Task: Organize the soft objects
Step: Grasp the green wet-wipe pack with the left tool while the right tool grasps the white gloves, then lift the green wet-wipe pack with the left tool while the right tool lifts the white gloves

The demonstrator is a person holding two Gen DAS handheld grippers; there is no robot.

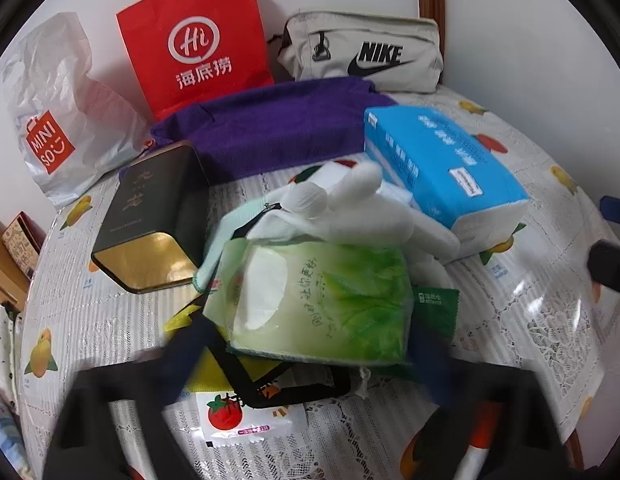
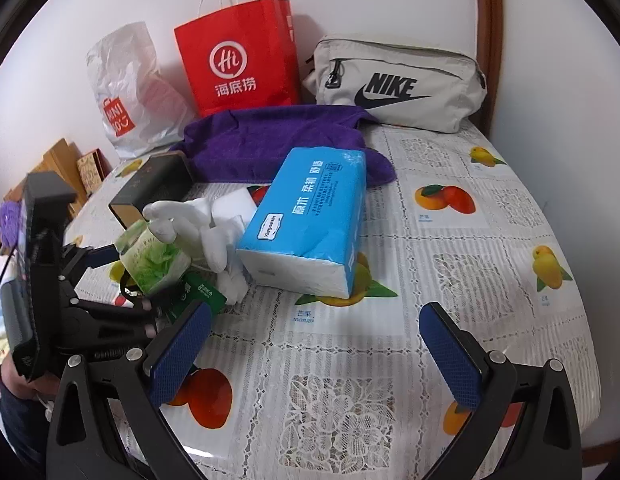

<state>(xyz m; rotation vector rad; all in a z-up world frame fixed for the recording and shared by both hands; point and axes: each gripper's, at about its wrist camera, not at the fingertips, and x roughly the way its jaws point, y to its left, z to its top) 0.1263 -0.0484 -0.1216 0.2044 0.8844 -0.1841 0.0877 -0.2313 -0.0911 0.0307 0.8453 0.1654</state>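
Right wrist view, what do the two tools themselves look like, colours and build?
The right tool has black angular plastic arms with silver screws, each ending in a flat blue pad with a fine dotted grip texture. The left tool, seen from the side, has the same black frame with silver bolts, blue-tipped fingers and a boxy black body behind it.

I see open fruit-print tablecloth [image 2: 450, 280] on my right; the blue tissue pack [image 2: 310, 216] and white glove [image 2: 189, 220] block the left.
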